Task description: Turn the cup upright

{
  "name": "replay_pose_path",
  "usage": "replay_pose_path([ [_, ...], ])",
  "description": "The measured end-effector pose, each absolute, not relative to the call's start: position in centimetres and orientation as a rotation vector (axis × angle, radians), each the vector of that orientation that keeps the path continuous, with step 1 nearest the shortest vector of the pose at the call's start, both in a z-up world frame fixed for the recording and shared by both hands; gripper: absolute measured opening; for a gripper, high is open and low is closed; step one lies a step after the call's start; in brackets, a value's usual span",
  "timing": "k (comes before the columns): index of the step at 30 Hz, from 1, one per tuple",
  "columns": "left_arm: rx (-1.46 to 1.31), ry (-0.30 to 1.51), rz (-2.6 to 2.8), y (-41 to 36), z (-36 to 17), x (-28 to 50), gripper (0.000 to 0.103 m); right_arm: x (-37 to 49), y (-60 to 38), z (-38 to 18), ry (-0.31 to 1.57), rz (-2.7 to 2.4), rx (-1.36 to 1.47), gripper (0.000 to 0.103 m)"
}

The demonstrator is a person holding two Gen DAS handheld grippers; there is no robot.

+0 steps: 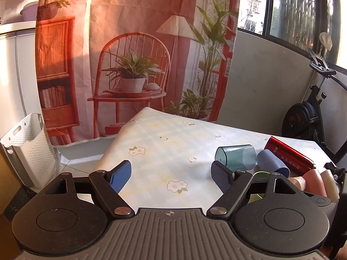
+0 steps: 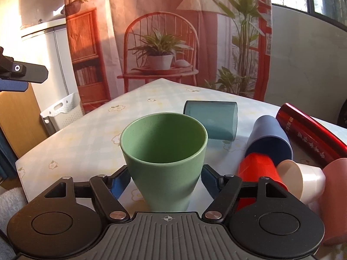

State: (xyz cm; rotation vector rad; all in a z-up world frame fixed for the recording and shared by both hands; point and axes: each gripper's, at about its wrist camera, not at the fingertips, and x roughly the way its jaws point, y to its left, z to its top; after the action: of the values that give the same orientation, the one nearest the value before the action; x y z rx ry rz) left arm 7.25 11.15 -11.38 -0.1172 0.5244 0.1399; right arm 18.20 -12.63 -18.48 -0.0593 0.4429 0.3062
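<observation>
The right gripper point(image 2: 166, 181) is seen with its blue-padded fingers point(image 2: 118, 183) set on either side of an upright matte green plastic cup point(image 2: 163, 162), mouth up, low on its tapered wall; whether the pads are pressing the wall or merely flanking it cannot be told. The cup's base is hidden by the gripper body, so contact with the desk point(image 2: 86, 143) (flower-print checked cloth) cannot be confirmed. Just right of it, a red plastic cup point(image 2: 259, 170), a cream plastic cup point(image 2: 301, 178) and a dusty pink cup point(image 2: 335, 192) are seen lying tipped in a cluster, touching. Behind them, a navy blue cup point(image 2: 269, 137) is lying on its side, beside a glossy red cylindrical tin point(image 2: 314, 134) with printed characters. Farther back, a translucent teal tumbler point(image 2: 211, 122) is lying on its side.

The left gripper point(image 1: 172, 174) is held over bare cloth with its fingers point(image 1: 121, 176) spread wide, nothing between them. A white perforated laundry basket point(image 1: 28, 149) is seen on the floor beyond the desk's left edge.
</observation>
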Motion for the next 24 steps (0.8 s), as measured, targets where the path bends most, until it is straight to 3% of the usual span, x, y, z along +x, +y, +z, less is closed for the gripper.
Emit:
replay_pose_path([
  [7,-0.094,0.518,0.124,10.2,-10.4,6.4,0.083,15.5,-13.4,-16.9,0.436,0.291,-0.041,0.087],
  [14,-0.056,0.493,0.067,8.3,-8.1,5.9,0.099,10.8,-16.0,-11.9,0.411,0.143,0.0,0.102],
  [24,0.024,0.461,-0.016,4.1,-4.8,3.2,0.101,3.8,-18.3,-5.1,0.331,0.059,0.06,0.103],
])
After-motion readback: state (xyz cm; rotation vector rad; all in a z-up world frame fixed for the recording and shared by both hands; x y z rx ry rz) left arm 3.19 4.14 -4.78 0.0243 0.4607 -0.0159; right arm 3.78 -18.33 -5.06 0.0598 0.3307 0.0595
